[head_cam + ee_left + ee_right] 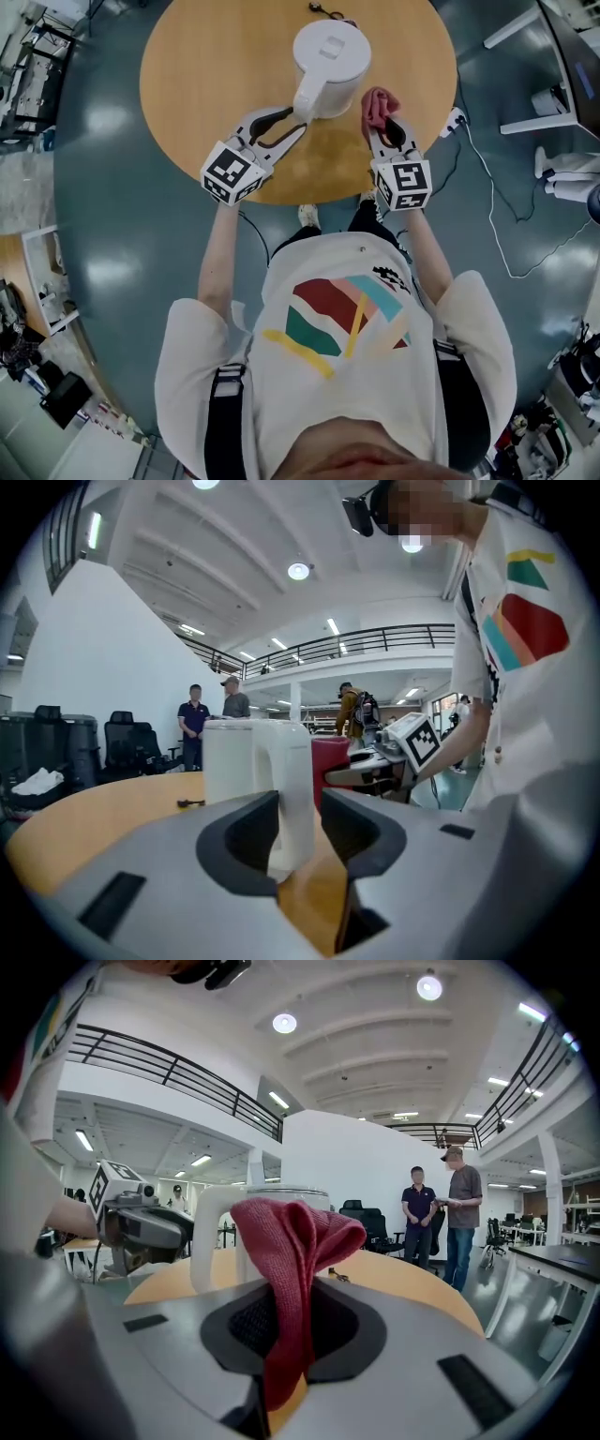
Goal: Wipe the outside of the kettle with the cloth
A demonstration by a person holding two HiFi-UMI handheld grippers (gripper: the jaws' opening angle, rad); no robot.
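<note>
Cloth [379, 101] in right hand-held gripper [387, 127], just beside kettle [326, 56]

In the right gripper view the cloth [295, 1241] covers most of the kettle [208, 1232]. The head view's top edge cuts off the table [206, 75], and a small dark object [322, 8] there is too small to identify.

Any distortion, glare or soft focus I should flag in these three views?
Head view: strong fisheye bends the floor round the table; pale glare patches on the floor; kettle sharp. Left gripper view: dark rounded corners, ceiling lamps blown out, close foreground soft. Right gripper view: same vignette and blown lamps; cloth weave crisp.
</note>
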